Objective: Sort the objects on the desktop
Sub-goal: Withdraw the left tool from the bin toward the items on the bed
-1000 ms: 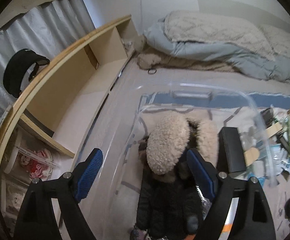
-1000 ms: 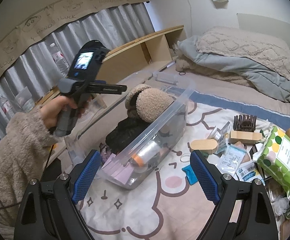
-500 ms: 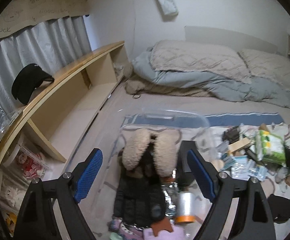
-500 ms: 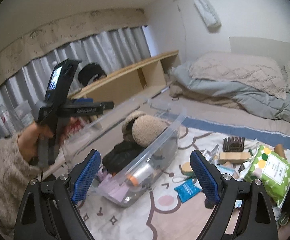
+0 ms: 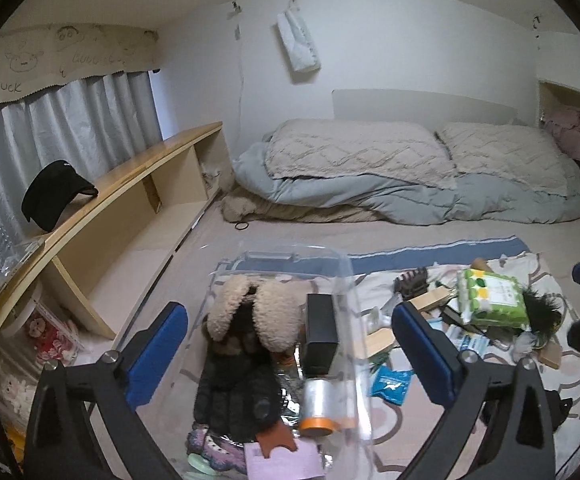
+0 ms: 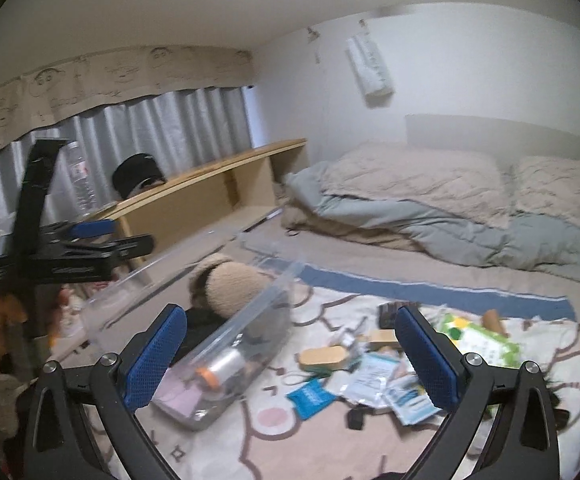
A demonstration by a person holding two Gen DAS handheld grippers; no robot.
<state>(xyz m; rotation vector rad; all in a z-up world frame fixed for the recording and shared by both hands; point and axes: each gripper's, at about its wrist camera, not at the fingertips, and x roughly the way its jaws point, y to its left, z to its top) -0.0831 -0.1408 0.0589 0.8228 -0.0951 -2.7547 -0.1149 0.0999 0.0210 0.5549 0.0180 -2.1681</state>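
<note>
Both claws, left claw (image 5: 290, 344) and right claw (image 6: 290, 354), are opening wide, pinching nothing; the overfilled clear bin (image 6: 250, 328) looks tilted, so it might spill its contents.

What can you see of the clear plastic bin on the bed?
The clear plastic bin is an open, lidless, transparent tub standing on the cartoon-print blanket. It holds fluffy beige earmuffs, a dark padded garment, a black box, a silver roll with an orange end and a pink card. No fingers touch it.
</note>
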